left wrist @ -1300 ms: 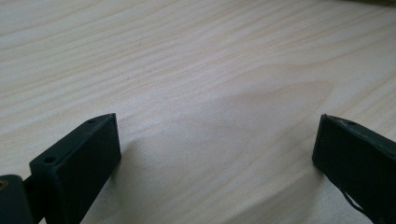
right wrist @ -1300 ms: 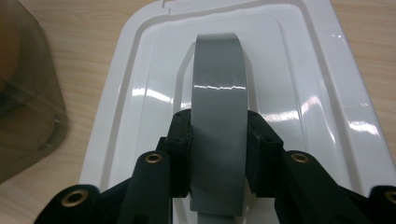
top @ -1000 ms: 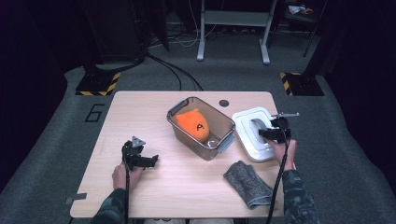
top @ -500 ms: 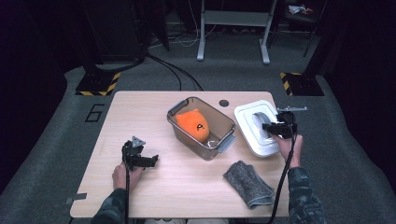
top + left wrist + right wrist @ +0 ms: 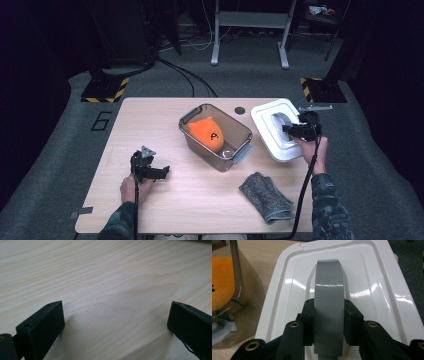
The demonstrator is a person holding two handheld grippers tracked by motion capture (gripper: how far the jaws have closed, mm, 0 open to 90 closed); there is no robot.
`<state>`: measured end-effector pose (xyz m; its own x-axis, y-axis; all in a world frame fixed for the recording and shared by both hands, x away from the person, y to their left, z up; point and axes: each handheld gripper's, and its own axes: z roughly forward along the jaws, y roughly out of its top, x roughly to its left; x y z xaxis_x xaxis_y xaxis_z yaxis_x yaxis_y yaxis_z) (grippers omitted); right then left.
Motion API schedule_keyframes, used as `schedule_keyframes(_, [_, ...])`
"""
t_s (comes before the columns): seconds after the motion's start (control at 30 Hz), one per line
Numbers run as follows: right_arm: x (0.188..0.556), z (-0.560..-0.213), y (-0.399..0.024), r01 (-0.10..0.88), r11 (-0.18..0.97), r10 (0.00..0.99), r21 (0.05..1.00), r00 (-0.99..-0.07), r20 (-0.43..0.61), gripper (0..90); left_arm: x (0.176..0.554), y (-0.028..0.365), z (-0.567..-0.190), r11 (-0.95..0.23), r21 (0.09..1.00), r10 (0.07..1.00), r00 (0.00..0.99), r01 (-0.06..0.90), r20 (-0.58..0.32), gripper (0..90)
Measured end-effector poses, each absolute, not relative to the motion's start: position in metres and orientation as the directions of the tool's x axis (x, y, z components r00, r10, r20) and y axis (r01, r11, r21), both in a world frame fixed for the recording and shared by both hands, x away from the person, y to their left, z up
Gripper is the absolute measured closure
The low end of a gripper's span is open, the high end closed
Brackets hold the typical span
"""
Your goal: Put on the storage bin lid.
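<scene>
We are finding the right gripper's (image 5: 329, 322) jaws clamping the grey handle (image 5: 329, 297) of the white lid (image 5: 267, 117), which is now tilting clear of the counter (image 5: 150, 120); a second ago it was sitting lower. Lifting is under way. The left gripper (image 5: 115, 315) is resting with jaws wide apart, empty. The clear container (image 5: 240, 135) holding the orange toy (image 5: 205, 132) is standing just beside; the grey cloth (image 5: 265, 197) is lying nearer us, leaving room.

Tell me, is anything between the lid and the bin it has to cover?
Nothing visible. The right gripper grips the lid by its grey handle, and the bin beside it is open, an orange toy inside.
</scene>
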<state>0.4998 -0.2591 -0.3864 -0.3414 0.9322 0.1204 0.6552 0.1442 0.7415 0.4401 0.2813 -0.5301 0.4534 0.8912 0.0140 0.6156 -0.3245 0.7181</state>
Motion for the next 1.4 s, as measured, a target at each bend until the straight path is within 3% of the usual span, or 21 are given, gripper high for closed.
schedule_keyframes(0.7, [0.503,-0.340,-0.249,0.612,0.154,0.921,0.775,-0.372,0.111,66.7,0.440,0.281,-0.530,-0.326,0.718,0.891,0.454,0.615,0.015,0.6])
schedule_keyframes(1.4, [0.499,-0.320,-0.194,0.567,0.235,0.860,0.789,-0.500,0.104,66.6,0.440,0.281,-0.531,-0.325,0.722,0.891,0.454,0.611,0.017,0.7])
